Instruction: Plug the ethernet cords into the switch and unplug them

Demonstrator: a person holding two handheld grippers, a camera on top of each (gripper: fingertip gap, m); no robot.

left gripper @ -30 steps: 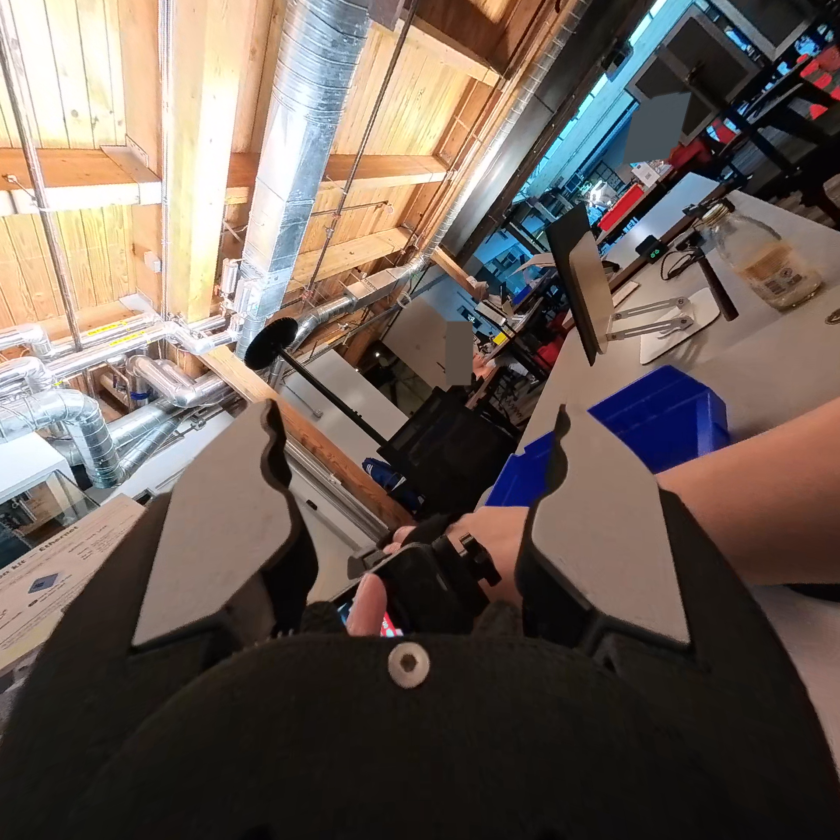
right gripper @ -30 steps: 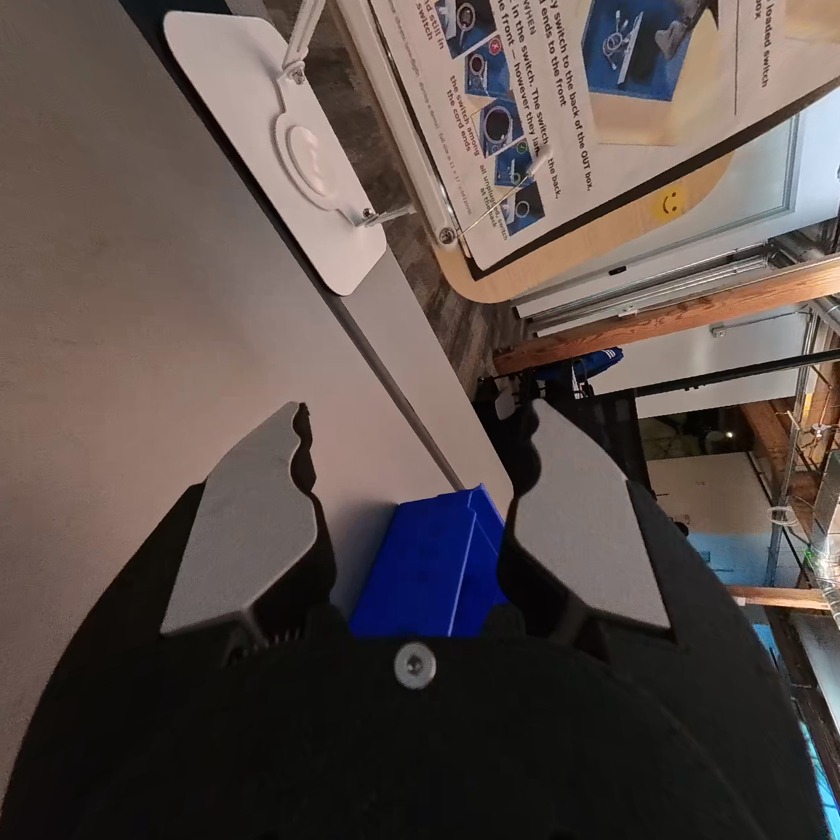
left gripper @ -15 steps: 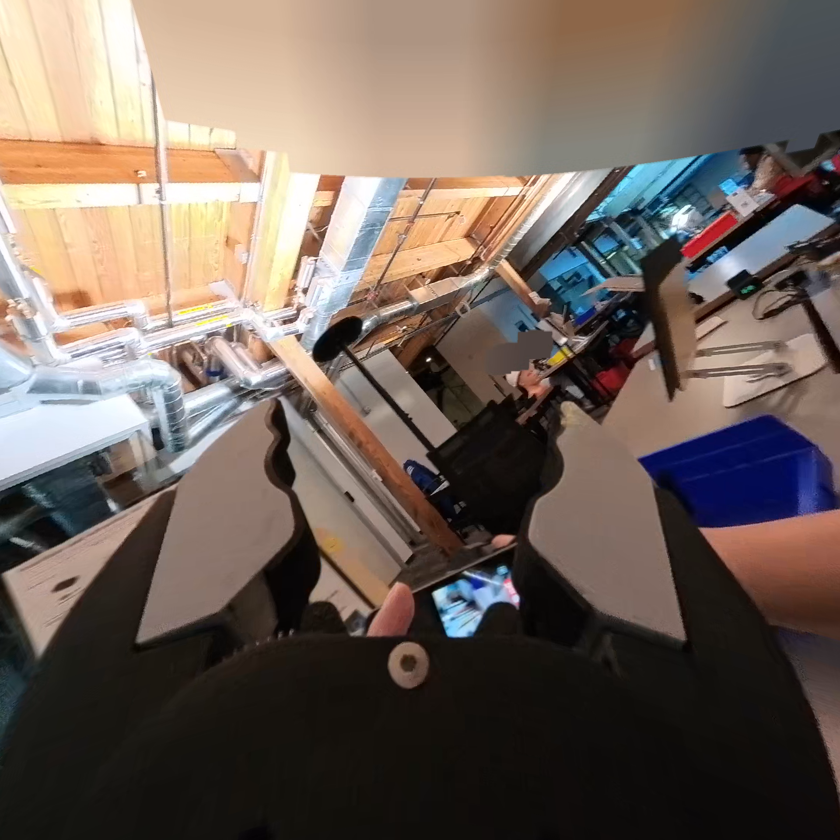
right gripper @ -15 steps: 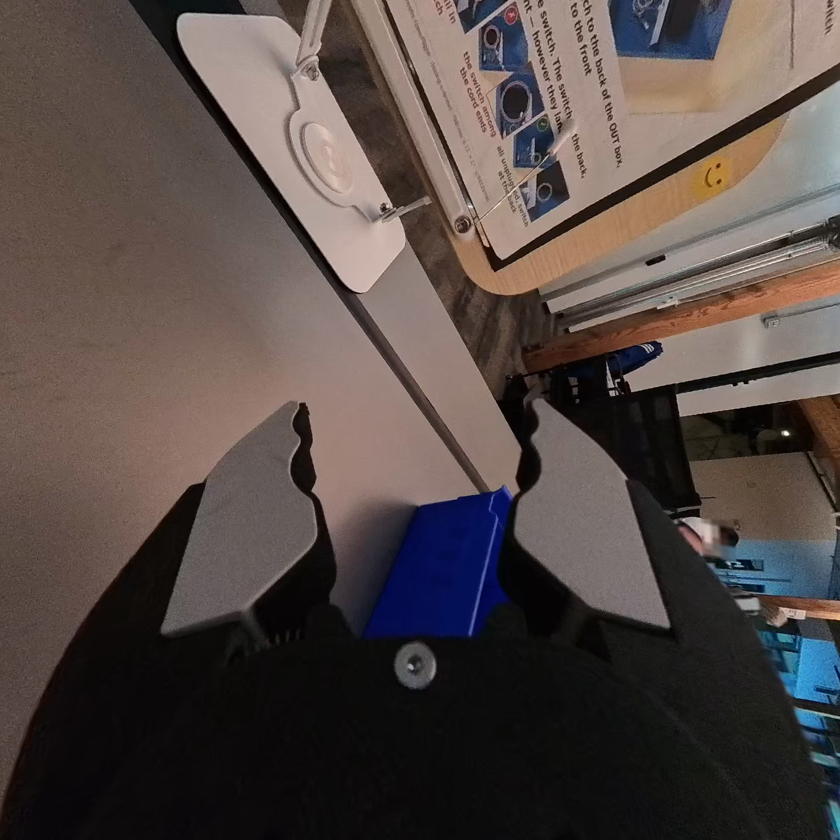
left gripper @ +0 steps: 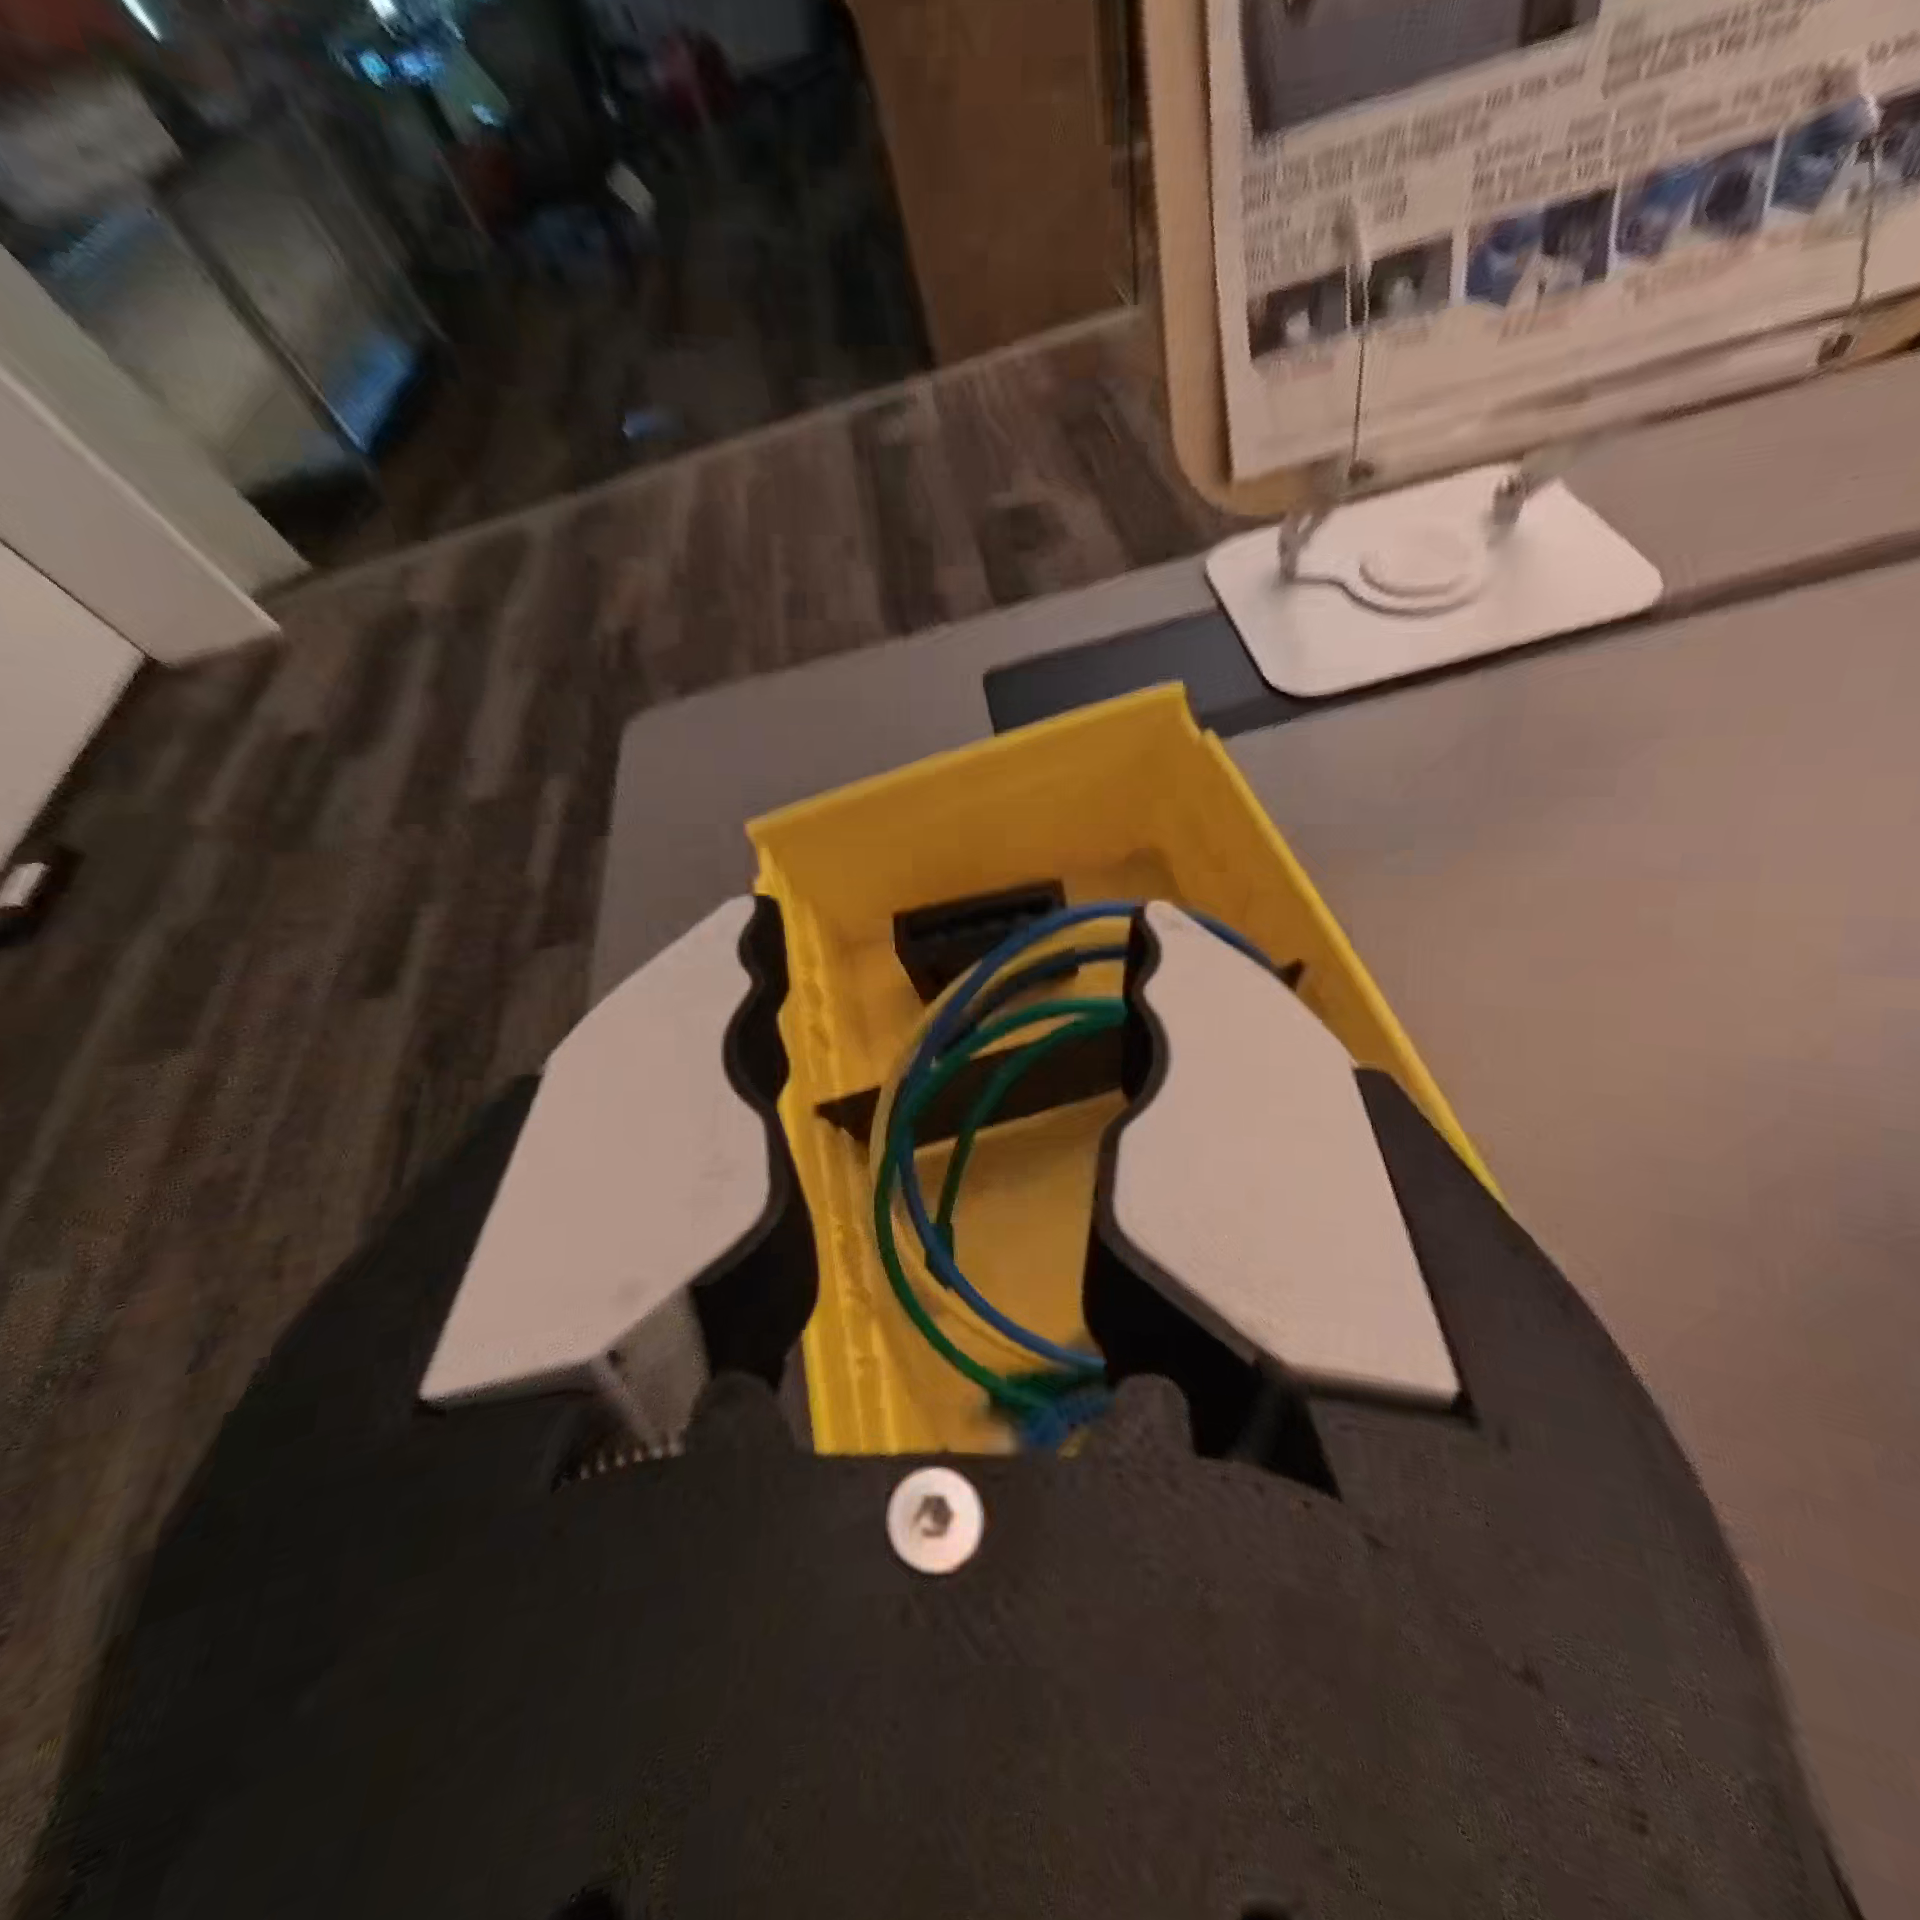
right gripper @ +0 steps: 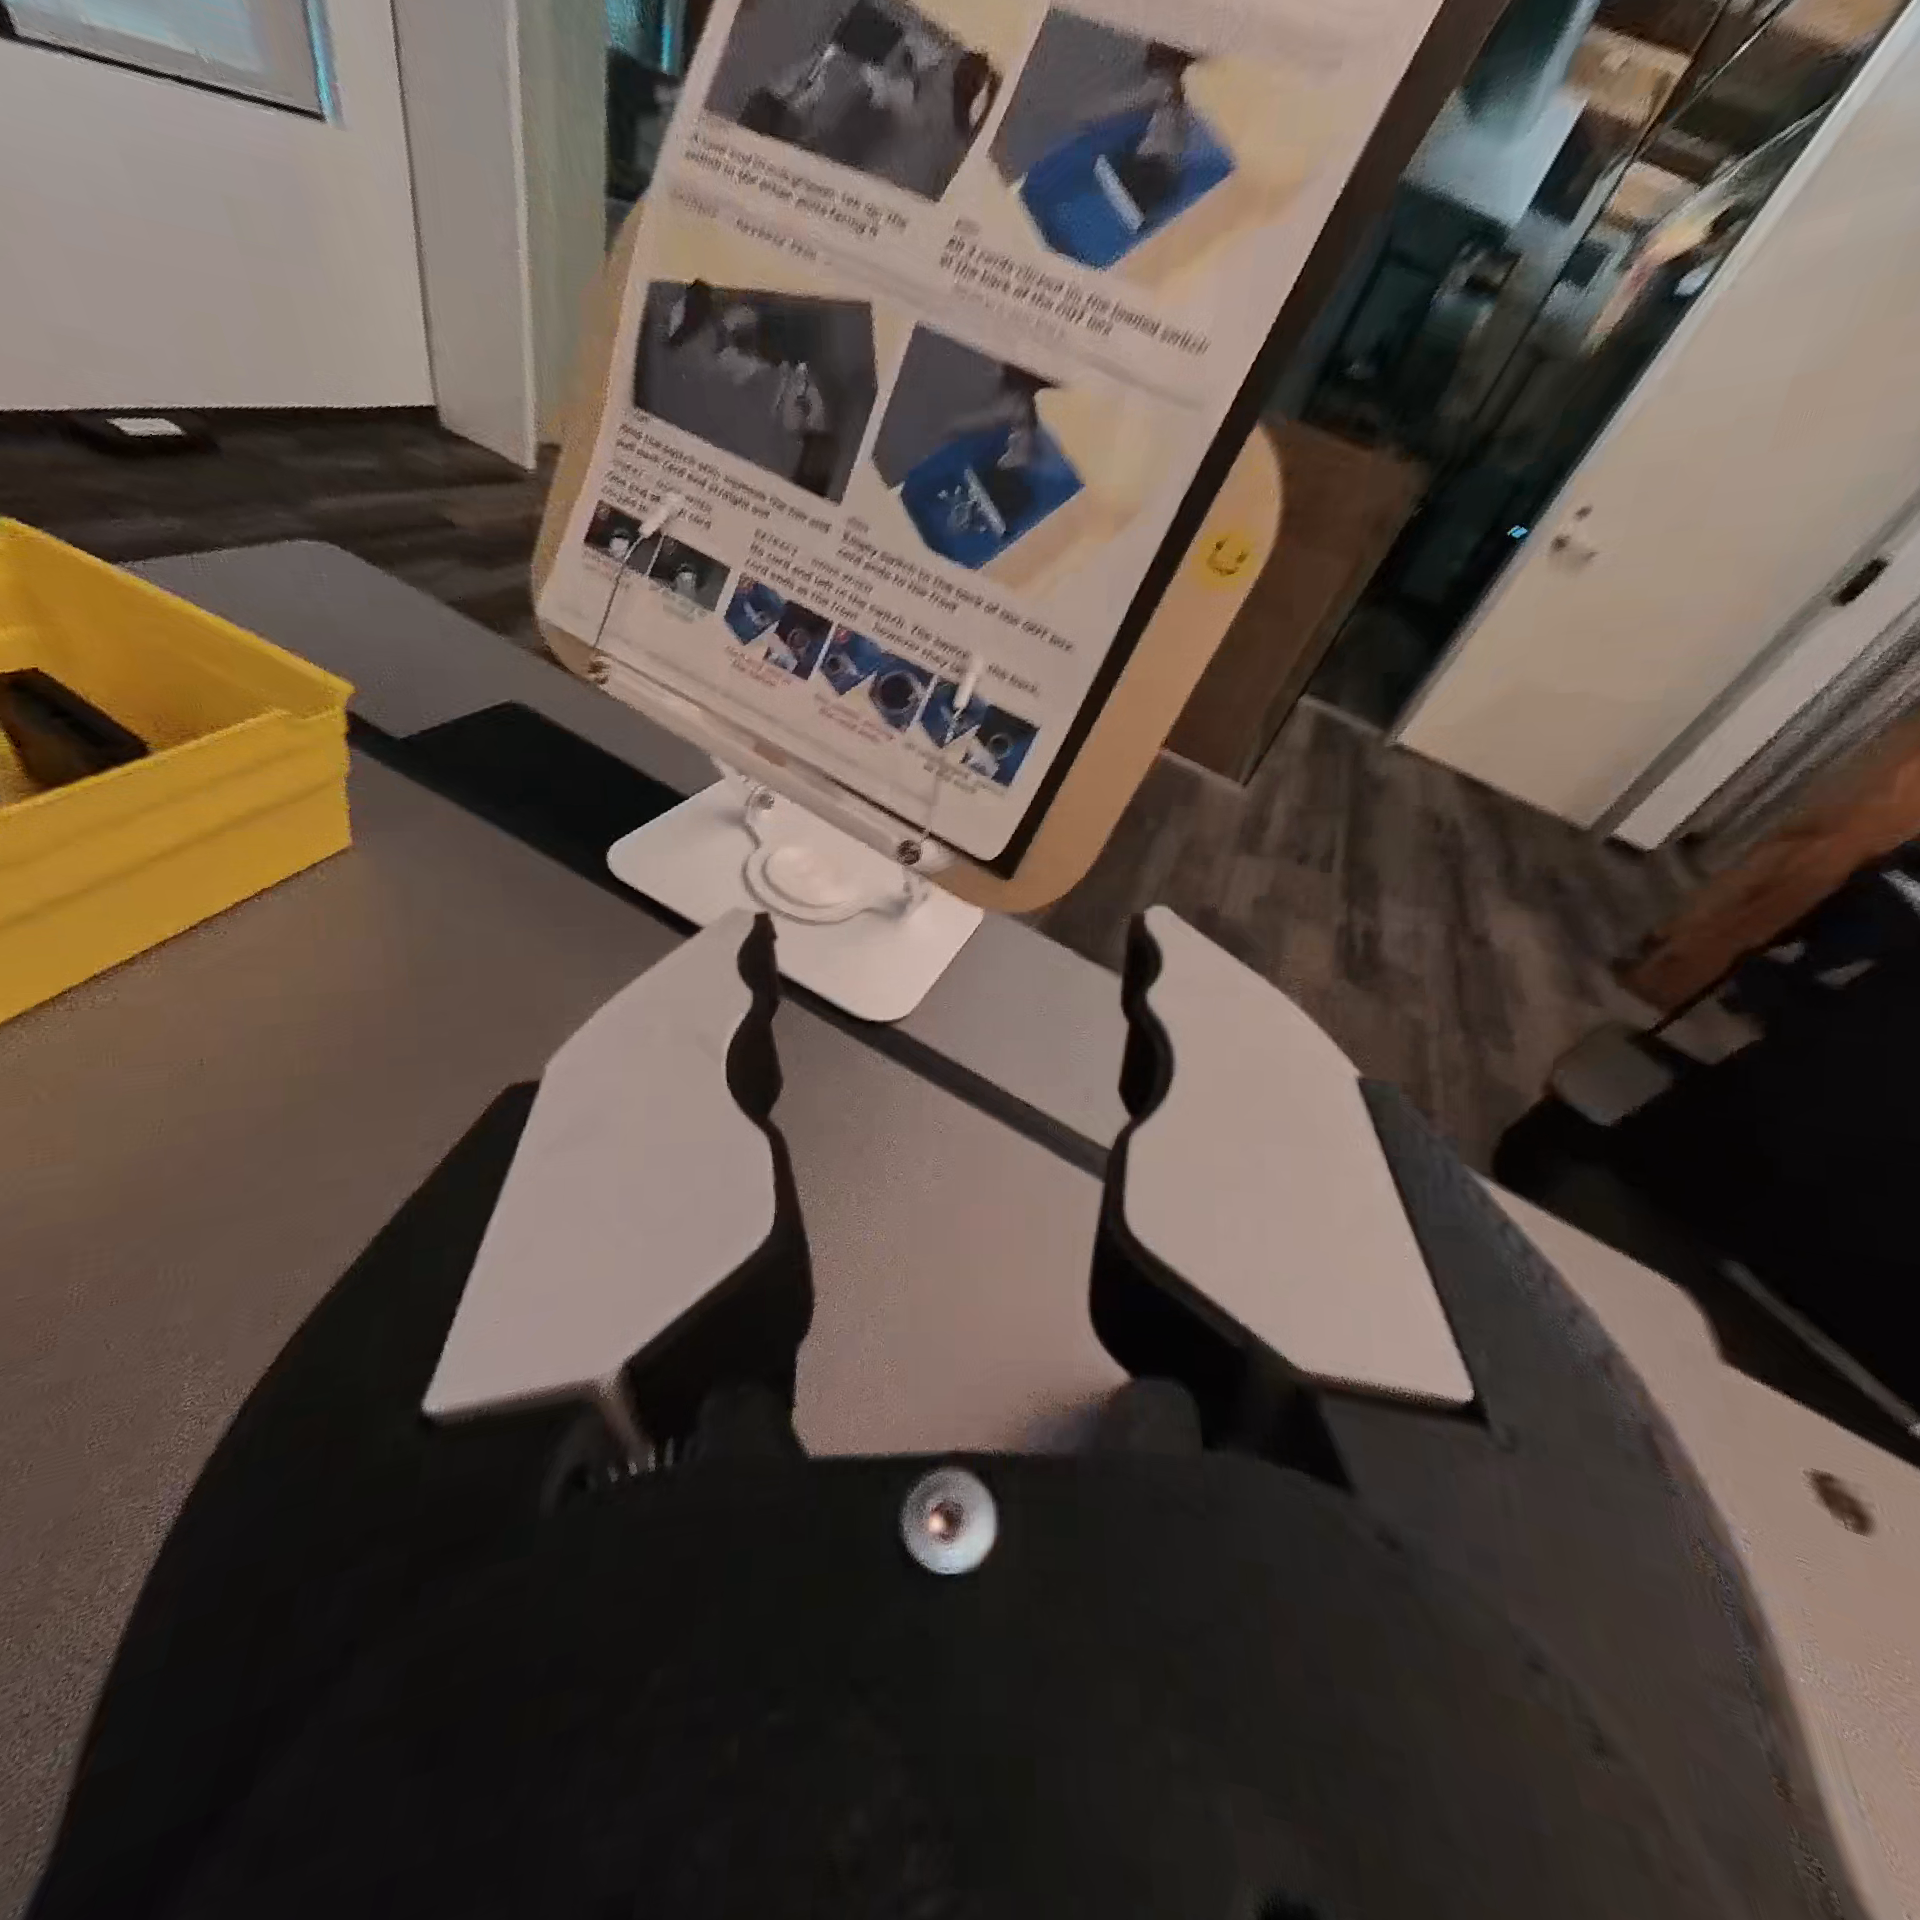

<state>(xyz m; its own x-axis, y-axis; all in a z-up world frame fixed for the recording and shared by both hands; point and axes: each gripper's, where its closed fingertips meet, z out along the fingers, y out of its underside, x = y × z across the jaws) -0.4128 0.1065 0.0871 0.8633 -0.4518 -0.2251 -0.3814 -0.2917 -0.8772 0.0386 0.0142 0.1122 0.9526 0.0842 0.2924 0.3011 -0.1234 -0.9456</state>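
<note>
Two gaping grippers (left gripper: 945,935) (right gripper: 945,940), one yellow bin (left gripper: 1018,821)

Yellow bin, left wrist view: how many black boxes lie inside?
2: one black box near the yellow bin's far wall, one mid-bin under the cords. Others may be hidden.

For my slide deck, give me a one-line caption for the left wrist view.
Open left gripper above a yellow bin holding looped blue and green cords on a grey table.
</note>
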